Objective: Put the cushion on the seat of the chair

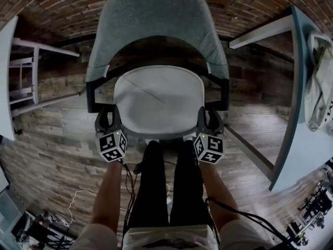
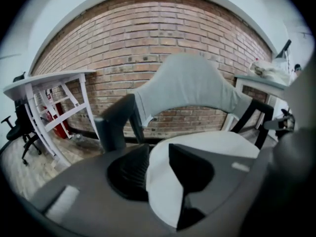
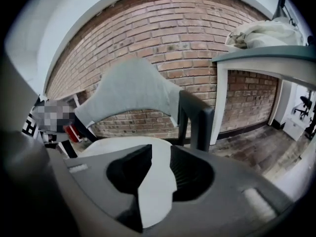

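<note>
A chair with a grey padded backrest (image 1: 156,20) and black arms stands in front of me. A white cushion (image 1: 158,98) lies flat on its seat. My left gripper (image 1: 107,120) hangs at the cushion's front left corner and my right gripper (image 1: 209,120) at its front right corner. In the left gripper view the gripper (image 2: 159,154) is open, and the cushion (image 2: 217,142) shows through the gap, with the pads not pressing on it. In the right gripper view the gripper (image 3: 160,157) is also open, with the cushion (image 3: 118,144) seen between and beyond the jaws.
A white table (image 1: 5,77) stands at the left. A teal-topped table (image 1: 307,139) with a pale cloth bundle (image 1: 320,82) is at the right. A brick wall (image 2: 148,28) is behind the chair. The person's legs (image 1: 166,181) and loose cables (image 1: 78,197) are below.
</note>
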`<act>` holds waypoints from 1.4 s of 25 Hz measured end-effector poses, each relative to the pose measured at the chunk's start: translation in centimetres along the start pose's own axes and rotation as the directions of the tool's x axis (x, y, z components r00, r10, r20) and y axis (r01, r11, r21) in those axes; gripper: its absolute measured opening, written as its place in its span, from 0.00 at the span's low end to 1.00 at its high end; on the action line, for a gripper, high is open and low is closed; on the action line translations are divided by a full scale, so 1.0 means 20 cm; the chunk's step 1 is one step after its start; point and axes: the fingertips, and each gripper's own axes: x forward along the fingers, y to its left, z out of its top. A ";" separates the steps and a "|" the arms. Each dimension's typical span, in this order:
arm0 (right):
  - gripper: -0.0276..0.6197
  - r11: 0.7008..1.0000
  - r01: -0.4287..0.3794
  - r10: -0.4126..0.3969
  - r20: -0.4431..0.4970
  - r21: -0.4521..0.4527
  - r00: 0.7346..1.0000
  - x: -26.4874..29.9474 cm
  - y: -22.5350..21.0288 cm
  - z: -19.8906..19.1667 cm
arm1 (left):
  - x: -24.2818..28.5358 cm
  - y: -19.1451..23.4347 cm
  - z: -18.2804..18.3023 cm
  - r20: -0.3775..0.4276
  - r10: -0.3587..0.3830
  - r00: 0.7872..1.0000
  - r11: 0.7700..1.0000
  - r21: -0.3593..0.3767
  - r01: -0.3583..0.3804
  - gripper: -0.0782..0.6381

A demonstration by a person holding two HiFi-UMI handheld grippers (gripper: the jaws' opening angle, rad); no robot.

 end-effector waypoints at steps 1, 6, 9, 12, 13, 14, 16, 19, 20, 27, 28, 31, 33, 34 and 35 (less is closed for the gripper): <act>0.21 1.000 -0.017 0.017 0.015 0.010 1.000 -0.04 0.02 0.06 | -0.04 -0.02 0.04 0.002 -0.007 1.000 1.000 -0.008 0.007 0.24; 0.21 0.996 -0.088 0.087 0.080 0.015 0.993 -0.23 0.11 0.41 | -0.26 -0.11 0.32 0.044 -0.048 0.998 0.999 -0.018 0.049 0.24; 0.21 0.991 -0.132 0.132 0.109 -0.005 0.985 -0.38 0.18 0.64 | -0.43 -0.18 0.52 0.069 -0.074 0.995 0.997 0.005 0.074 0.24; 0.15 0.980 -0.197 0.199 0.127 -0.027 0.972 -0.58 0.27 0.85 | -0.65 -0.24 0.73 0.095 -0.099 0.991 0.995 0.009 0.099 0.24; 0.15 0.974 -0.224 0.227 0.129 -0.035 0.965 -0.65 0.30 0.92 | -0.72 -0.27 0.80 0.104 -0.104 0.989 0.995 0.006 0.104 0.24; 0.13 0.968 -0.247 0.251 0.133 -0.042 0.959 -0.71 0.33 0.99 | -0.79 -0.29 0.88 0.116 -0.110 0.987 0.994 0.005 0.110 0.24; 0.09 0.958 -0.282 0.287 0.157 -0.055 0.945 -0.82 0.38 1.16 | -0.90 -0.34 1.05 0.151 -0.126 0.981 0.992 0.014 0.125 0.23; 0.07 0.947 -0.312 0.321 0.195 -0.075 0.927 -1.02 0.42 1.37 | -1.10 -0.42 1.27 0.195 -0.150 0.969 0.989 0.038 0.145 0.20; 0.05 0.944 -0.320 0.330 0.211 -0.084 0.920 -1.08 0.43 1.45 | -1.15 -0.44 1.33 0.209 -0.158 0.965 0.987 0.047 0.151 0.19; 0.04 0.931 -0.338 0.364 0.291 -0.137 0.885 -1.39 0.37 1.76 | -1.46 -0.69 1.63 0.293 -0.213 0.932 0.977 0.051 0.207 0.15; 0.04 0.930 -0.340 0.367 0.295 -0.140 0.882 -1.42 0.35 1.77 | -1.50 -0.73 1.65 0.300 -0.219 0.929 0.976 0.045 0.215 0.14; 0.04 0.929 -0.344 0.370 0.309 -0.138 0.876 -1.50 0.31 1.83 | -1.59 -0.83 1.74 0.332 -0.237 0.913 0.971 0.058 0.231 0.10; 0.04 0.927 -0.346 0.375 0.314 -0.145 0.872 -1.53 0.29 1.86 | -1.62 -0.88 1.79 0.351 -0.241 0.905 0.970 0.068 0.232 0.10; 0.04 0.924 -0.350 0.381 0.315 -0.153 0.869 -1.54 0.30 1.87 | -1.63 -0.89 1.81 0.359 -0.239 0.902 0.971 0.070 0.229 0.10; 0.04 0.921 -0.354 0.388 0.317 -0.162 0.865 -1.55 0.30 1.88 | -1.64 -0.90 1.83 0.366 -0.236 0.900 0.972 0.072 0.225 0.10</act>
